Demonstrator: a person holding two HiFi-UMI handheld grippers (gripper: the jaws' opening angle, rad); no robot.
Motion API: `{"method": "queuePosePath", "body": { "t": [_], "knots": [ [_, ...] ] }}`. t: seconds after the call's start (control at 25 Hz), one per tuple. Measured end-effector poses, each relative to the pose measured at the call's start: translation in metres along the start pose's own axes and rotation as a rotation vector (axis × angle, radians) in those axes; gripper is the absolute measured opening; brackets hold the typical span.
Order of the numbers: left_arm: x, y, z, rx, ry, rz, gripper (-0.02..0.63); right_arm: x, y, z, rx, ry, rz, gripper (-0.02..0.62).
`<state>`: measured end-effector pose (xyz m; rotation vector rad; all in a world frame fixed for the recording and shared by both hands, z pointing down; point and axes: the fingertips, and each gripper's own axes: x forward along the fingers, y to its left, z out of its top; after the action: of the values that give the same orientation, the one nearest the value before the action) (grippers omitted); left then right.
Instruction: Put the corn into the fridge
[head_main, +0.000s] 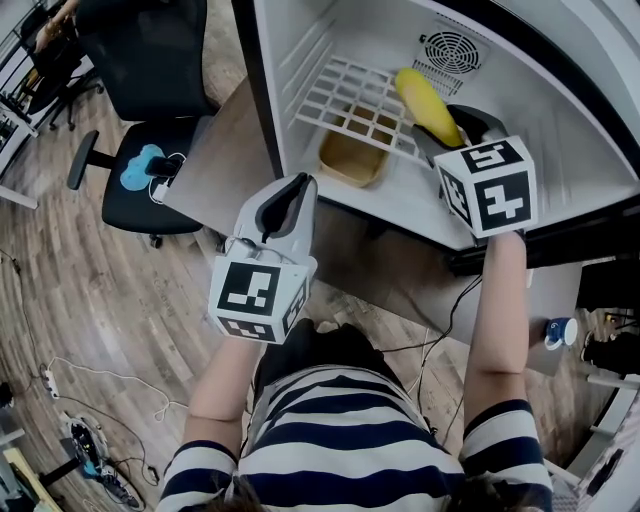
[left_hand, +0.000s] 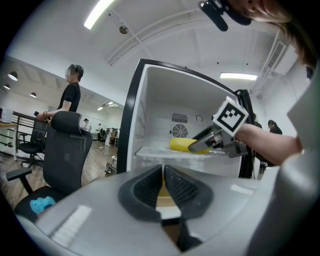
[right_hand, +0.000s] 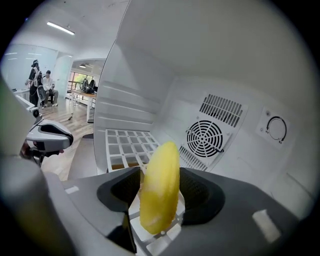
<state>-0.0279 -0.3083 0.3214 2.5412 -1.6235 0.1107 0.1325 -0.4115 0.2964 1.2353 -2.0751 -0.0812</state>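
Note:
The yellow corn (head_main: 428, 105) is held inside the open white fridge (head_main: 560, 120), just above its white wire shelf (head_main: 340, 95). My right gripper (head_main: 452, 128) is shut on it. In the right gripper view the corn (right_hand: 161, 185) stands between the dark pads, pointing toward the back wall, over the shelf (right_hand: 125, 142). My left gripper (head_main: 290, 195) hangs outside, in front of the fridge's lower left corner, shut with nothing in it. From the left gripper view (left_hand: 163, 172) the corn (left_hand: 182, 145) and the right gripper (left_hand: 210, 141) show at shelf height.
A tan container (head_main: 352, 158) sits on the fridge floor under the shelf. A round fan vent (head_main: 452, 48) is on the back wall. A black office chair (head_main: 150, 150) stands left of the fridge. A person (left_hand: 70, 95) stands far off.

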Motion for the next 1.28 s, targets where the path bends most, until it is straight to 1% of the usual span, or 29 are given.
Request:
{"method": "queuePosePath", "body": {
  "t": [0.28, 0.48, 0.6, 0.88, 1.12, 1.28],
  "knots": [
    [-0.01, 0.001, 0.003, 0.01, 0.005, -0.009, 0.0, -0.025, -0.005, 0.001, 0.044, -0.054, -0.097, 0.253],
    [-0.016, -0.003, 0.005, 0.016, 0.006, -0.026, 0.0, -0.048, 0.0, -0.003, 0.082, -0.102, -0.14, 0.243],
    [-0.019, -0.007, 0.008, 0.024, 0.004, -0.037, 0.0, -0.063, 0.003, -0.008, 0.125, -0.129, -0.164, 0.229],
    [-0.03, -0.01, 0.019, 0.041, -0.013, -0.05, 0.0, -0.091, 0.022, -0.029, 0.255, -0.187, -0.2, 0.183],
    [-0.037, -0.018, 0.022, 0.048, -0.014, -0.079, 0.0, -0.108, 0.041, -0.053, 0.314, -0.191, -0.213, 0.132],
    [-0.044, -0.024, 0.026, 0.053, -0.027, -0.093, 0.0, -0.121, 0.052, -0.068, 0.363, -0.193, -0.238, 0.063]
  ]
}}
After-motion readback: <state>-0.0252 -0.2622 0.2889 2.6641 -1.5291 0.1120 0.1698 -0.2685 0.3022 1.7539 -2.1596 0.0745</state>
